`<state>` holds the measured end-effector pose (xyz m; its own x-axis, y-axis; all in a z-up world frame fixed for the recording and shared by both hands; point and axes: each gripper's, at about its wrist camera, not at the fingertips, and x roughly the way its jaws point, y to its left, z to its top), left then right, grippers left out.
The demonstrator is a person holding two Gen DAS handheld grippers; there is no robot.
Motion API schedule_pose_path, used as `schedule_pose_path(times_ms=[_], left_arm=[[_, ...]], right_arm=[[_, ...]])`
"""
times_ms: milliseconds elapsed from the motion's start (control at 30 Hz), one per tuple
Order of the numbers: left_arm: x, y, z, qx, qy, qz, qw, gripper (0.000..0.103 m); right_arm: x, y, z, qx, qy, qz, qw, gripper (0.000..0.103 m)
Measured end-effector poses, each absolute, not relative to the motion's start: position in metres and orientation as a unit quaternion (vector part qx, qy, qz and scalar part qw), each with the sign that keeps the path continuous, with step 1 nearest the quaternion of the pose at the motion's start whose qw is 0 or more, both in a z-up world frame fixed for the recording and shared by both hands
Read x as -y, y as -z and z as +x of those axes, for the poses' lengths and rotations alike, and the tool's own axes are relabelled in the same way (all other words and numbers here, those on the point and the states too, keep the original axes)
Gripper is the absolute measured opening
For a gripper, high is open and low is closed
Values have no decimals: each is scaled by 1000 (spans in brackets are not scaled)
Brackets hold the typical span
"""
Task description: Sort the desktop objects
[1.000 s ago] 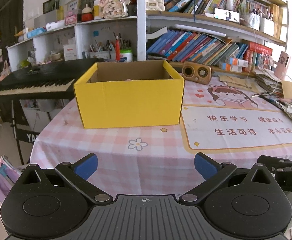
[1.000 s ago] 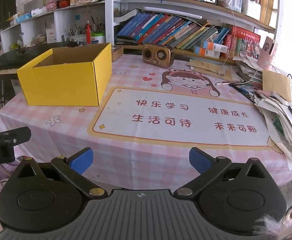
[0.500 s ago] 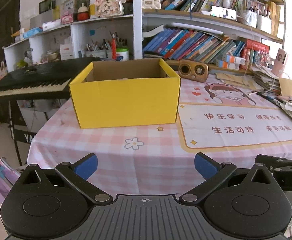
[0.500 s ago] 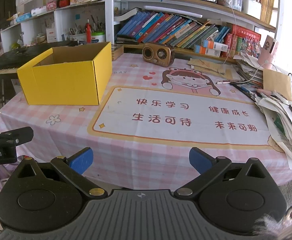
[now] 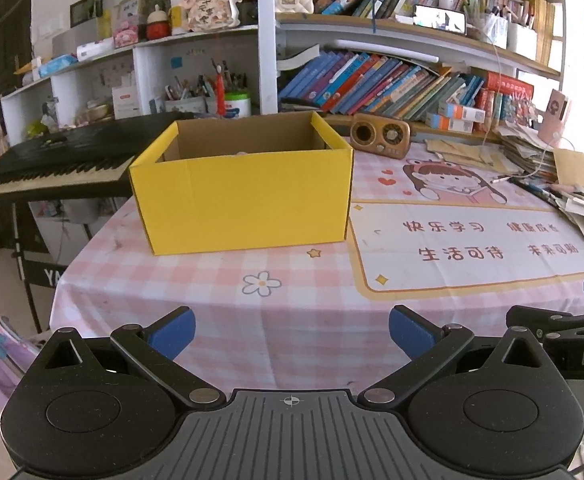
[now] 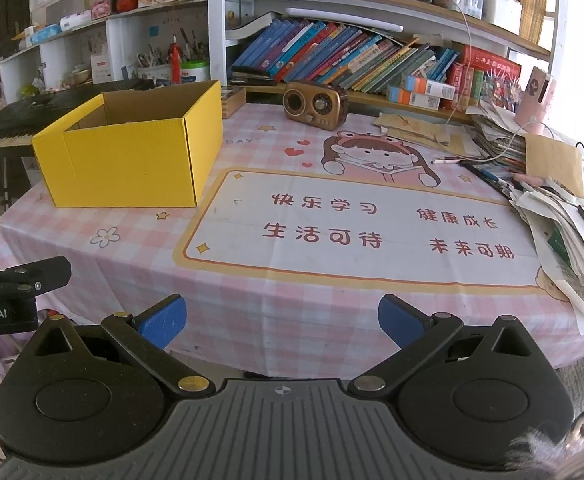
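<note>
Both cameras sit low at the near edge of the pink checked tablecloth (image 5: 292, 344), each looking forward and slightly down along its own pair of blue-tipped fingers toward the crowded bookshelf wall (image 6: 352, 64) at the back. The left wrist view stands further left and faces the open yellow cardboard box (image 5: 244, 200) almost head-on and fairly near, with the black electronic keyboard (image 5: 52, 160) beside it. The right wrist view stands further right, centred on the printed cartoon desk mat (image 6: 364, 224), with the same box (image 6: 128, 164) off to its left. Both share the box, the mat, the brown retro radio (image 5: 380, 141) and the book rows, and each catches the other's black body at its edge.
</note>
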<state>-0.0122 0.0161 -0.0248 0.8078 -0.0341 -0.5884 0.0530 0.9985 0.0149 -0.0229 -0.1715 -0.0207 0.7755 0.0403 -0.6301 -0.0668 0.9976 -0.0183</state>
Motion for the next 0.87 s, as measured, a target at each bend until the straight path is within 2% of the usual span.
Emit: schedule_pose_path(times_ms=[867], left_arm=[[-16, 24, -9, -297, 32, 15, 954, 103]], right_arm=[[170, 24, -20, -340, -29, -19, 940, 103]])
